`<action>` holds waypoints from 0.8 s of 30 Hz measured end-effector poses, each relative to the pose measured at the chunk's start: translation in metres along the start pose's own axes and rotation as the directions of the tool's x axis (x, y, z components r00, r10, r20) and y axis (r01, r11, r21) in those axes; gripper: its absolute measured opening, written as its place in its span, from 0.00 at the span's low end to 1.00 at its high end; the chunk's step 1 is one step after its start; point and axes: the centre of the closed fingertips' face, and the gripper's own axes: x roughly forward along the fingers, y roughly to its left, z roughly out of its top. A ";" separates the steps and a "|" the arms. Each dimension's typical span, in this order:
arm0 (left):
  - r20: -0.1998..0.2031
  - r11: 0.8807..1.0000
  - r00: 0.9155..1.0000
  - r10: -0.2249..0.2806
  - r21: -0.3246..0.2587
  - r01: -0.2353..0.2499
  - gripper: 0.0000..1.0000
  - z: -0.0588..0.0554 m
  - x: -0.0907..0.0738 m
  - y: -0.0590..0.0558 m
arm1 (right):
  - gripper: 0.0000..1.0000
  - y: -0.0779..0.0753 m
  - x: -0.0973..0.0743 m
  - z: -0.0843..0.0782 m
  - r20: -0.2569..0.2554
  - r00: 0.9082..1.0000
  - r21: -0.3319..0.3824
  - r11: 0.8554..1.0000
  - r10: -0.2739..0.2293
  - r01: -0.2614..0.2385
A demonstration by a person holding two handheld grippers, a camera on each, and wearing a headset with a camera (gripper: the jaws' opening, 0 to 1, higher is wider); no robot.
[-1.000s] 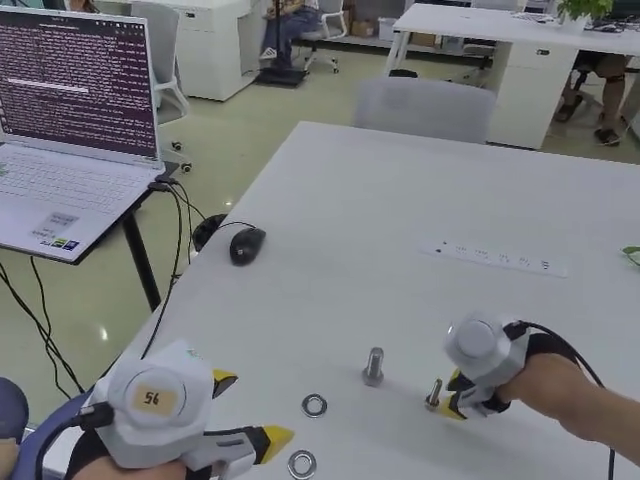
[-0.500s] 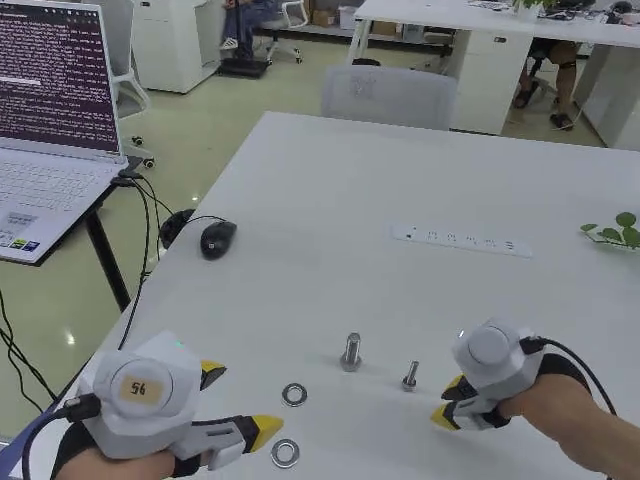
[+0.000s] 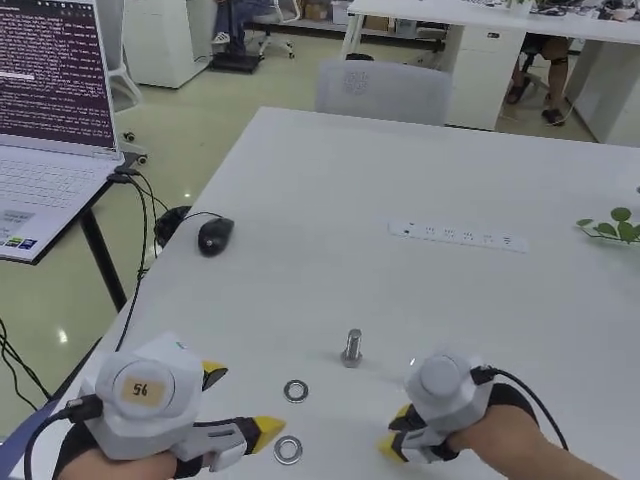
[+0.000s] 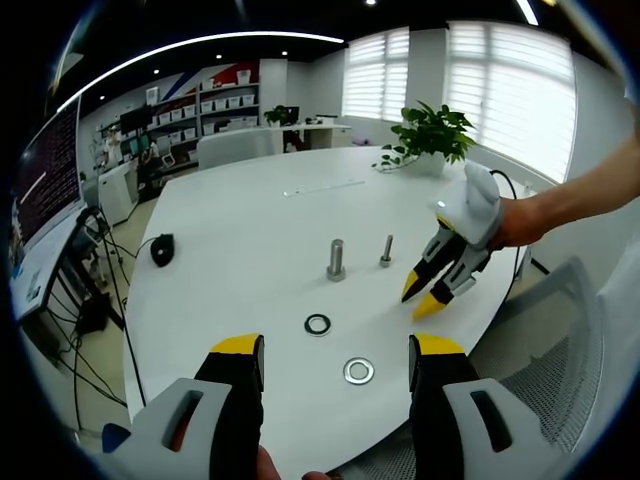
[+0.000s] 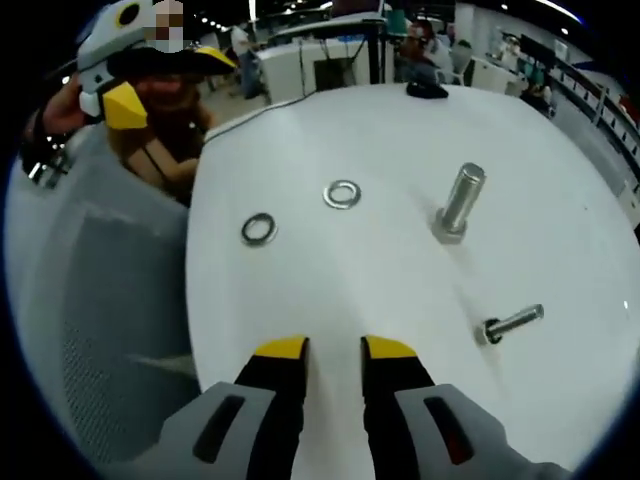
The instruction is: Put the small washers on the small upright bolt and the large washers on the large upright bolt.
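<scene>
We record the left gripper (image 4: 336, 345) wide open, empty; the right gripper (image 5: 335, 348) barely parted, empty. Two washers (image 4: 318, 324) lie flat, apart from the large bolt (image 4: 336, 260) and small bolt (image 4: 386, 250).

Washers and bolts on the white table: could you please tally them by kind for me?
Washers: 2
Bolts: 2
Total: 4
</scene>
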 end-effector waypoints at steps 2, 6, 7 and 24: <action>0.003 1.000 1.000 0.001 -0.005 -0.001 0.58 0.000 0.000 0.000 | 0.23 0.010 0.007 0.011 0.012 1.000 -0.040 0.999 0.029 -0.029; 0.007 1.000 1.000 0.003 -0.013 -0.003 0.58 -0.001 0.000 -0.001 | 0.23 0.027 0.019 0.027 0.009 0.997 -0.110 0.991 0.079 -0.077; 0.009 1.000 1.000 0.004 -0.017 -0.003 0.58 -0.001 0.000 -0.002 | 0.23 0.031 0.023 0.032 0.006 0.996 -0.128 0.988 0.091 -0.089; 0.012 0.999 1.000 0.028 -0.035 -0.028 0.58 -0.005 -0.007 -0.002 | 0.26 0.059 0.060 0.068 -0.095 0.977 -0.381 0.899 0.193 -0.215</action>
